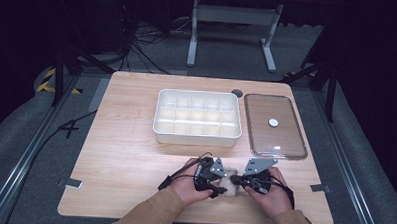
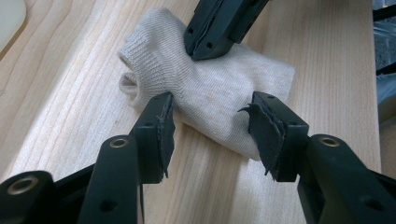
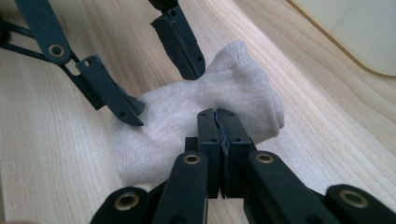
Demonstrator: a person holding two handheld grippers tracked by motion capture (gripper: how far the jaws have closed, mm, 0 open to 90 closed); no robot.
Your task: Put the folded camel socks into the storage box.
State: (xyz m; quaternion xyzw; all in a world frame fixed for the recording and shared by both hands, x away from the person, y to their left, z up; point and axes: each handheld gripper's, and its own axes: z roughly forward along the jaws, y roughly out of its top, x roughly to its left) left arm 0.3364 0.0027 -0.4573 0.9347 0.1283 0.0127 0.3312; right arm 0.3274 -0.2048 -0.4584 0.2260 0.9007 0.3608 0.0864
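A cream knitted sock (image 2: 205, 88), folded or rolled into a short bundle, lies on the tabletop (image 1: 130, 154) at the near edge, directly between the person's two hands. Its long axis runs roughly from one hand to the other, the ribbed cuff end toward the far side in the left gripper view. The right tool (image 3: 218, 122) is clenched, jaws pressed together with sock fabric pinched at their tips. The left tool (image 2: 212, 123) is released, its jaws standing apart astride the bundle's near flank, pads not pressing. The sock lies straight ahead of the left tool, so that tool is placed to close on it. Farther off on the tabletop stand a white compartment tray (image 1: 158, 125) and, just beside it, a clear lid (image 1: 290, 145), both well apart from the sock.
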